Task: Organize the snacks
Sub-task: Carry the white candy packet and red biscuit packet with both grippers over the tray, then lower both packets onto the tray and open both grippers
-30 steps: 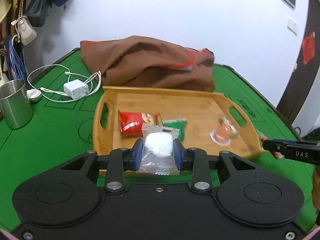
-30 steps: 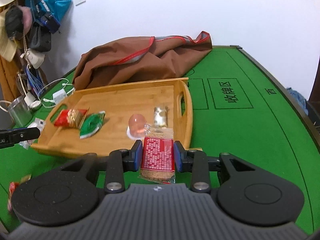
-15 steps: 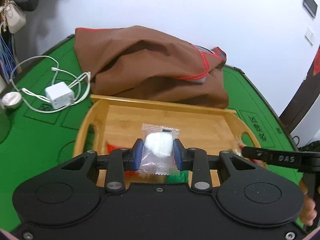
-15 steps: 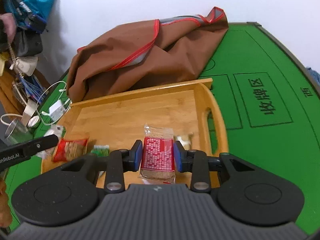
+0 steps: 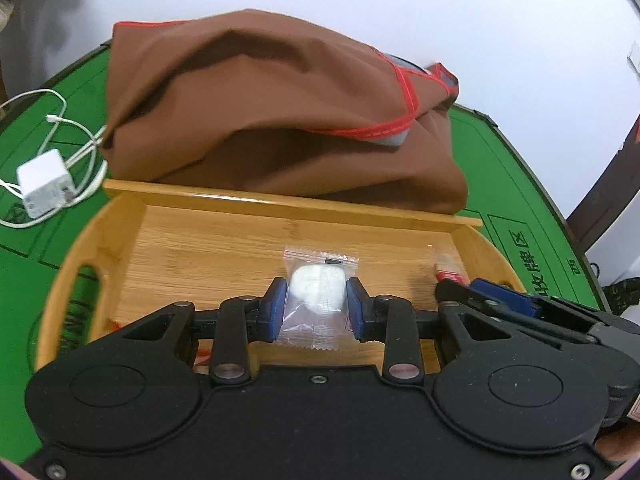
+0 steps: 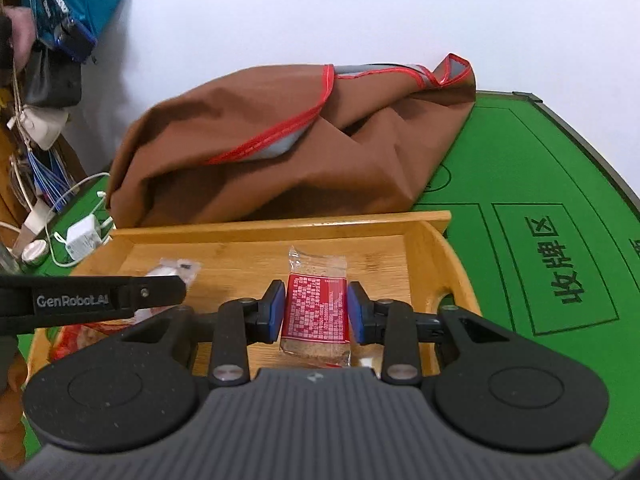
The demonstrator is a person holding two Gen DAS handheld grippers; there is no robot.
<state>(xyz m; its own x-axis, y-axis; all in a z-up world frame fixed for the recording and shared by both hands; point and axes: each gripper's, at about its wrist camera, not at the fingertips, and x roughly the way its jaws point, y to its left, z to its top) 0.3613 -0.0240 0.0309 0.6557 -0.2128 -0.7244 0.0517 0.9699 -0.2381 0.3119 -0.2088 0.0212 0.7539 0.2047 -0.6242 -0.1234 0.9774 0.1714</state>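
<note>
We find both carries incomplete. The left hand-held gripper [image 5: 316, 304] pinches a clear-wrapped white snack [image 5: 318, 294] above the wooden tray [image 5: 256, 204], which sits toward the desk's far edge against a brown cloth [image 5: 280, 120]. The right hand-held gripper [image 6: 314, 308] pinches a red-labelled snack bar [image 6: 314, 312] over the same tray. We judge release remains; a red packet [image 6: 80, 336] already lies inside.

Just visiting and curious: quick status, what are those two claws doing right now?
Left gripper shut on clear-wrapped white snack. Right gripper shut on red snack packet. Both over wooden tray. Nothing in the way.
</note>
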